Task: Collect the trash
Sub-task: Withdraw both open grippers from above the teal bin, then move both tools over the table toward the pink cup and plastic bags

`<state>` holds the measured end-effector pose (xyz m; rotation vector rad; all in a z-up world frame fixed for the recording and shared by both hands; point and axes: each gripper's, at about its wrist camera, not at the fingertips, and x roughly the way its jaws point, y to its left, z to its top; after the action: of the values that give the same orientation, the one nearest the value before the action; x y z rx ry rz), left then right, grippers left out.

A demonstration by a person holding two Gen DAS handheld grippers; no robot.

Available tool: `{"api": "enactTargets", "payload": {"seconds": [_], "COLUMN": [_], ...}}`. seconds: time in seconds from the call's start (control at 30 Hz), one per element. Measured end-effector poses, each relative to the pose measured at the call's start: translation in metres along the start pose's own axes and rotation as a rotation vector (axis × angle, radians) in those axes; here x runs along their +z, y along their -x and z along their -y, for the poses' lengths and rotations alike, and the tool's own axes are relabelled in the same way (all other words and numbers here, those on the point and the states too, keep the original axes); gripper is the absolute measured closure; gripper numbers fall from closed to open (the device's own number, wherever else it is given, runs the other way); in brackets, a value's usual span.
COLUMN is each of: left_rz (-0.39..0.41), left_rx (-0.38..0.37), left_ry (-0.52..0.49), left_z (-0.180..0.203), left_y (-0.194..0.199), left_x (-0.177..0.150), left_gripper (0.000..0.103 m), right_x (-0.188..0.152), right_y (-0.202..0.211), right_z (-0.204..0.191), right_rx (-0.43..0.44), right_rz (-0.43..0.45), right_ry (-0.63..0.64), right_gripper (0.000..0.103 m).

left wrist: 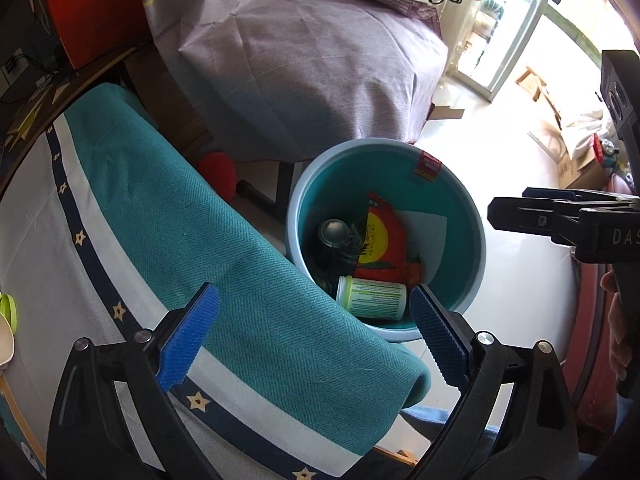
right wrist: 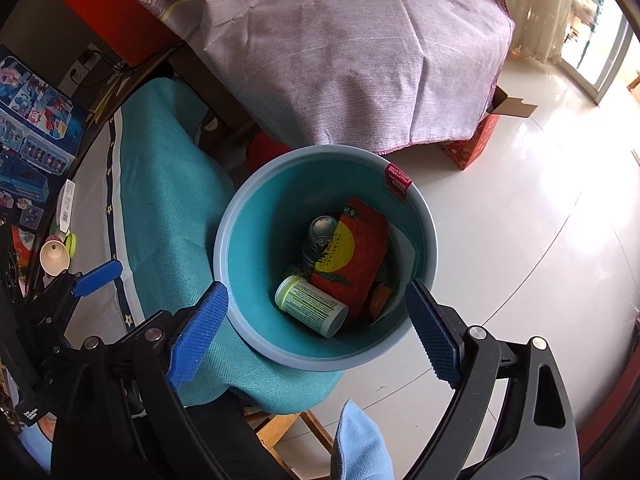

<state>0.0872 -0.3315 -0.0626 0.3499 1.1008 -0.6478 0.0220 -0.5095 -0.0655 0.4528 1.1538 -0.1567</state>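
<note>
A light-blue bin (left wrist: 298,200) (right wrist: 234,216) with a teal inside stands on the floor beside the table. In it lie a white jar with a green lid (left wrist: 372,296) (right wrist: 312,306), a red and yellow packet (left wrist: 384,240) (right wrist: 352,256), a metal can (left wrist: 334,232) (right wrist: 322,228) and white paper (left wrist: 430,232). My left gripper (left wrist: 315,294) hangs open over the teal cloth at the bin's near rim, holding nothing. My right gripper (right wrist: 316,290) is open straight above the bin's mouth, also holding nothing. Each gripper appears at the edge of the other's view.
A teal cloth (left wrist: 180,220) (right wrist: 168,200) drapes over the table edge and touches the bin. A purple-covered table (left wrist: 312,60) (right wrist: 360,52) stands behind. A red carton (right wrist: 472,148) sits on the glossy white floor (right wrist: 520,240). A wooden stool (right wrist: 280,428) is below.
</note>
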Motion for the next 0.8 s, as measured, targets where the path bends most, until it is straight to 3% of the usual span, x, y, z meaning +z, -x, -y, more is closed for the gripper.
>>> {"api": "enactTargets", "payload": {"seconds": [0.4, 0.8], "left_rz": [0.037, 0.073], "left_rx": [0.012, 0.042], "left_ry": [0.078, 0.237], "left_z": [-0.043, -0.118], "left_y": [0.031, 0.062], "left_x": [-0.026, -0.074], "left_gripper": [0.005, 0.005], "right_x": [-0.005, -0.015], "right_y": [0.0, -0.011], "right_z": [-0.059, -0.14], "right_rx": [-0.001, 0.017], "right_rz": [-0.017, -0.045], "right_ry": [0.093, 0.219], "right_gripper": [0.017, 0.017]}}
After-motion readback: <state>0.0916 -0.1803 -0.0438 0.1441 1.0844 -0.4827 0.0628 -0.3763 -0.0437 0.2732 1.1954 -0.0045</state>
